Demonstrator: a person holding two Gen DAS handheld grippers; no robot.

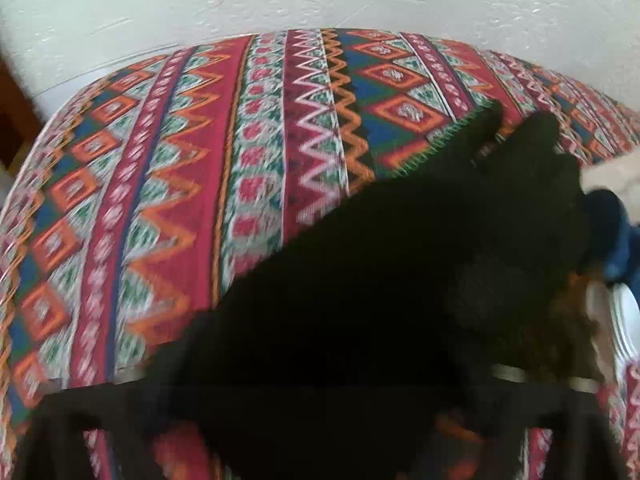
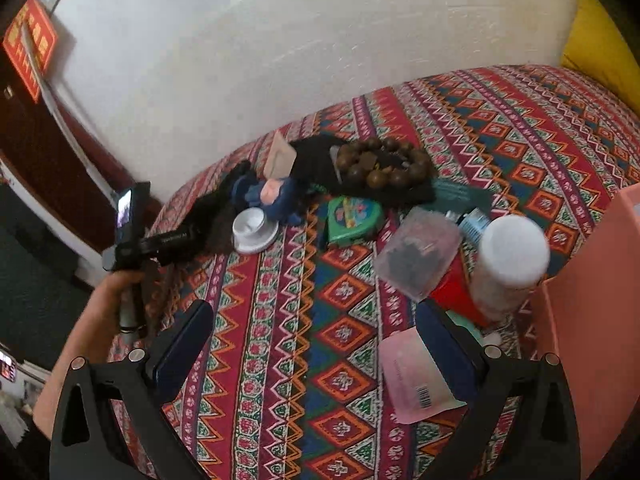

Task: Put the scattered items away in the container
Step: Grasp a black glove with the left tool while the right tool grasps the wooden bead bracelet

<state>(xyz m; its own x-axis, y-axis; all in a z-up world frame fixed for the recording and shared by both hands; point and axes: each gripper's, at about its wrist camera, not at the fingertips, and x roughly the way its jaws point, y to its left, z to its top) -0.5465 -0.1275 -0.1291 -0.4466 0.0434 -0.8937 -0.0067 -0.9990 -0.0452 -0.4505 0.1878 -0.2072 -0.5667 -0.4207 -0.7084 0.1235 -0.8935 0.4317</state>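
In the left wrist view a black cloth-like item [image 1: 380, 280] fills the lower right and hides my left gripper's fingers; it seems held, but the grip is hidden. In the right wrist view my right gripper [image 2: 316, 344] is open and empty above the patterned cloth, with a pink packet [image 2: 412, 376] by its right finger. The left gripper [image 2: 160, 240] shows at the far left, held by a hand, with dark fabric at its tip. Scattered items lie beyond: a wooden bead bracelet [image 2: 384, 164], a blue plush toy [image 2: 268, 196], a white cap [image 2: 254, 230], a green tape measure [image 2: 352, 216], a clear plastic box [image 2: 420, 252] and a white-lidded jar [image 2: 508, 260]. The pink container [image 2: 600, 300] stands at the right.
A patterned red cloth [image 2: 280, 320] covers the table. A white wall [image 2: 240, 60] runs behind it. A yellow object [image 2: 600, 40] sits at the far right corner. A dark wooden door [image 2: 32, 140] is at the left. A white rim [image 1: 628, 320] and a blue toy [image 1: 616, 236] show at the right edge of the left wrist view.
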